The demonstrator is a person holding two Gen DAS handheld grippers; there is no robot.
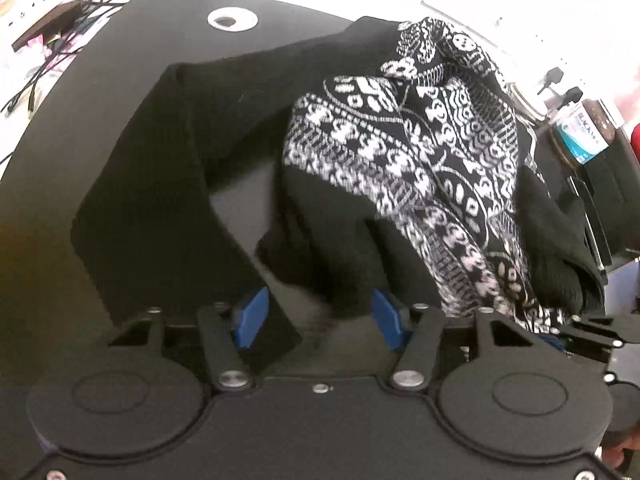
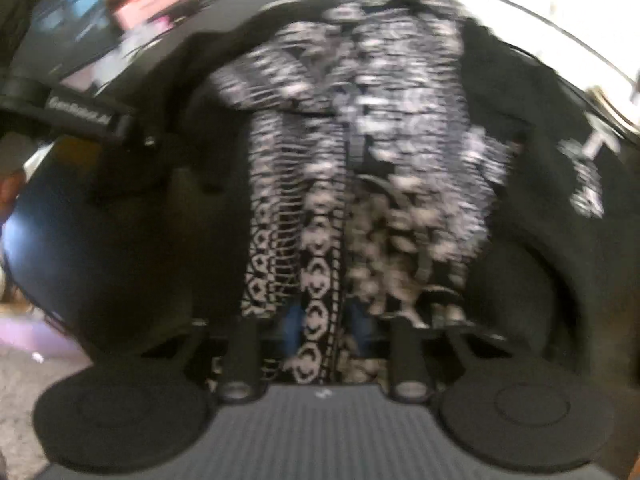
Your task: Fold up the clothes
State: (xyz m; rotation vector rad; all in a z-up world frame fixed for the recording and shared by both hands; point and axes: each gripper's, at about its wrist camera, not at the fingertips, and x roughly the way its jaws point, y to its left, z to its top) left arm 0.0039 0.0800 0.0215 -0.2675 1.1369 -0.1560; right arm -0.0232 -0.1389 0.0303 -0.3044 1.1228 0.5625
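In the left wrist view the left gripper hangs over the near edge of a black knit garment spread on the dark table, its blue pads parted with a fold of black cloth between them but not visibly pinched, probably lining up a hold for the fold; a patterned black-and-white garment is heaped toward two o'clock, with a jar beyond and cables at ten o'clock. The blurred right wrist view shows the right gripper clenched on a strip of the patterned garment, which trails toward twelve o'clock over black cloth that may snag a lift.
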